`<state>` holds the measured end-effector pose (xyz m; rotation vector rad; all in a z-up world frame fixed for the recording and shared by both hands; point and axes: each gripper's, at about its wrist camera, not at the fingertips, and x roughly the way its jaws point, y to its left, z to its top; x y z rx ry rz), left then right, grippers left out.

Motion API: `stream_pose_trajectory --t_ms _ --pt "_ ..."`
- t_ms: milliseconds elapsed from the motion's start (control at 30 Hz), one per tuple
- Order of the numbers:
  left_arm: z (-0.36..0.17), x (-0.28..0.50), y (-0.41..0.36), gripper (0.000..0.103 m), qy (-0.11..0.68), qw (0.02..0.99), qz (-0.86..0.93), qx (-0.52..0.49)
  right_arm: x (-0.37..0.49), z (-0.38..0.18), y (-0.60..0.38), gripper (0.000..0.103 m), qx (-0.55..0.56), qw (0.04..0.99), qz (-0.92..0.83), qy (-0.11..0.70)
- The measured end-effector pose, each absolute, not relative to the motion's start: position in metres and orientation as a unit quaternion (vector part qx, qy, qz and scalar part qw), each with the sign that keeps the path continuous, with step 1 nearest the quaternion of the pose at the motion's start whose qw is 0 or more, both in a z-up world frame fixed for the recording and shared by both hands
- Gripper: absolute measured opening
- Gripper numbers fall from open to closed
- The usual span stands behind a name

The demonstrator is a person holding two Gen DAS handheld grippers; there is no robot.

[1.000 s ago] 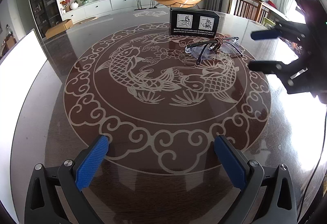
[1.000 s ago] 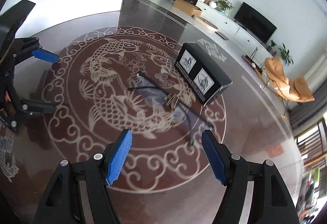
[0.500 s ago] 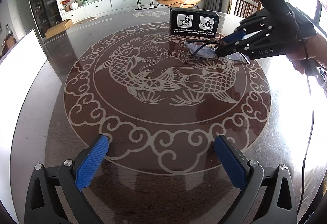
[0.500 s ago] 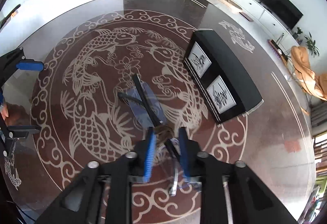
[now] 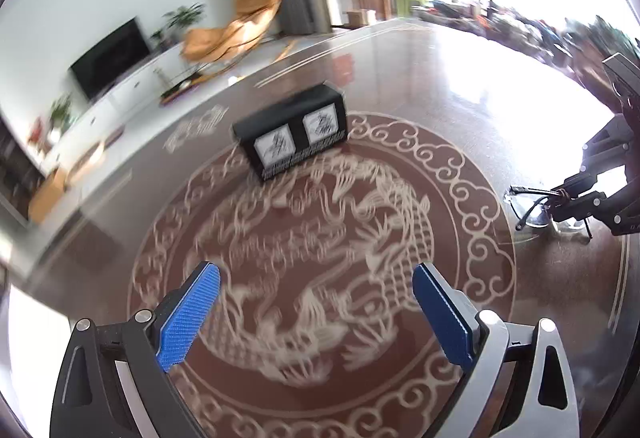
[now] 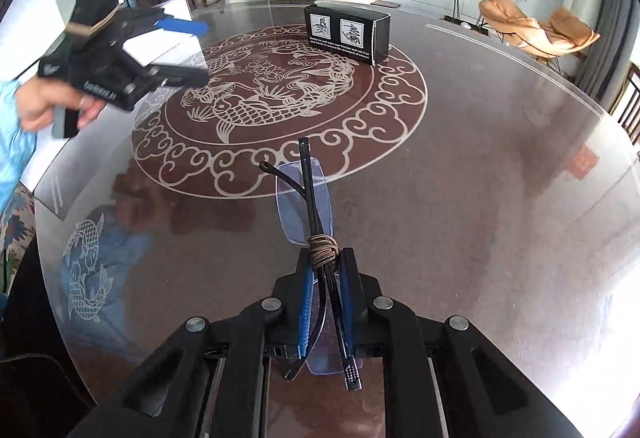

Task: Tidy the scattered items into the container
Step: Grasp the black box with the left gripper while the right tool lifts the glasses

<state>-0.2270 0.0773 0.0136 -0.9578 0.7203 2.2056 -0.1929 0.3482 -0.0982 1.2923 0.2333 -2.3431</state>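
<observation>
Right gripper (image 6: 325, 292): fingers pressed together on the folded glasses (image 6: 310, 214), pinching them at the bridge where a tan cord (image 6: 324, 253) is wound round the frame; half a second ago the pinch was made out on the table's fish medallion
Glasses position: now held clear of the medallion (image 6: 280, 94), over the plain glass near the table edge, temples crossed, one lens ahead of the fingers and one behind
Left gripper (image 5: 316, 312): fingers spread wide, nothing between them; its view has swung from level to a tilted, motion-blurred look toward the black box (image 5: 294, 132)
Black box: standing on the far rim of the medallion, well apart from both grippers; untouched compared with the earlier pictures
Container: not identifiable in either current view; a white surface (image 6: 160, 38) shows behind the left gripper, function cannot be told
Task meaning: judged as first item secured and in transit; release into the container not yet done
Risk: thin frame gripped at one narrow point may pivot in the pads
</observation>
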Motion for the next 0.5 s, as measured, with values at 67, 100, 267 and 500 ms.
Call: stream_pose_trajectory --t_ms 67,100,267,500 --pt "0.021 -0.252 0.091 0.098 0.316 0.339 0.815 -0.348 -0.189 -0.099 0.354 0.014 0.463 0.221 -0.855 0.072" --pt "0.023 -0.262 0.098 0.098 0.337 0.345 0.807 -0.341 -0.187 -0.1 0.357 0.014 0.461 0.22 -0.857 0.062" --pt "0.028 -0.302 0.12 0.098 0.381 0.362 0.788 -0.32 -0.184 -0.107 0.367 0.014 0.451 0.229 -0.863 -0.017" --pt "0.014 -0.327 0.153 0.098 0.415 0.386 0.768 -0.299 -0.177 -0.11 0.362 0.014 0.437 0.23 -0.868 -0.045"
